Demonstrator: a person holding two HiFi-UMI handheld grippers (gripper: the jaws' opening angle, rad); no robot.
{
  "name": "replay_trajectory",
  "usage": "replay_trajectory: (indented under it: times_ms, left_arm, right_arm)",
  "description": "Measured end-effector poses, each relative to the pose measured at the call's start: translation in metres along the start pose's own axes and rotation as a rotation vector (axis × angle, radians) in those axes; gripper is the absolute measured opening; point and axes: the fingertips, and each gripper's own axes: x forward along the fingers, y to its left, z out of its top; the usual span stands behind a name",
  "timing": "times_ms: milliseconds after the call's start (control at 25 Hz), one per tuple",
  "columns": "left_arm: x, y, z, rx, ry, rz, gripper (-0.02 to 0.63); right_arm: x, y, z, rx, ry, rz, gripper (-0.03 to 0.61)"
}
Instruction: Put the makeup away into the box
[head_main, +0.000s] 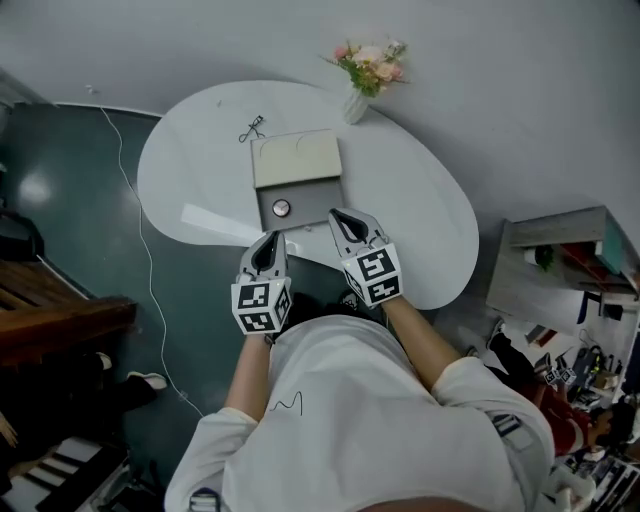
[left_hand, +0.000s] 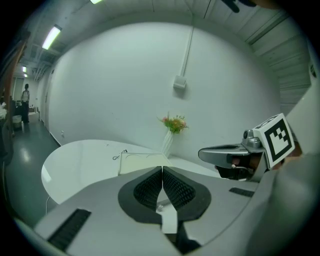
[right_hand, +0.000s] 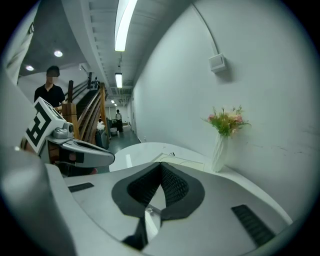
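The left tongs (head_main: 270, 241) and right tongs (head_main: 345, 219) hang side by side over the near edge of the white surface (head_main: 410, 205). Both are closed tip to tip, with nothing between the pads. Just beyond them, at the middle of the surface, sits the open box (head_main: 298, 196) with its cream lid laid back and a small round item (head_main: 281, 208) in its grey tray. An eyelash curler (head_main: 251, 129) lies past the box's far left corner. A vase of flowers (head_main: 364, 78) stands at the far edge.

The box (head_main: 297, 180) sits on the table (head_main: 190, 170), just ahead of the left gripper (head_main: 272, 240) and right gripper (head_main: 346, 216). Beyond it, a vase (head_main: 356, 106) stands ahead-right and a small tool (head_main: 252, 128) lies ahead-left.
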Motion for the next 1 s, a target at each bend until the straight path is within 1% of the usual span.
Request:
replay_trajectory:
  times_ms: [200,320,600,800,1000]
  left_arm:
    - [-0.01,-0.029,0.039,0.029,-0.09,0.016,0.021]
    - [-0.016,-0.038,0.066,0.04,-0.153,0.028,0.021]
    - [-0.034,-0.048,0.116,0.109,-0.277,0.055,0.021]
    - [-0.044,-0.048,0.132,0.116,-0.323,0.061,0.021]
    - [-0.045,-0.054,0.137,0.129,-0.335,0.051,0.021]
  right_arm:
    - [-0.029,-0.011,0.036,-0.018,-0.093,0.011,-0.003]
    - [-0.042,-0.015,0.059,-0.032,-0.148,0.013,-0.003]
    - [-0.061,-0.02,0.1,-0.048,-0.251,0.002,-0.003]
    - [-0.071,-0.022,0.116,-0.065,-0.294,-0.021,-0.003]
    - [-0.076,-0.028,0.115,-0.059,-0.291,-0.046,-0.003]
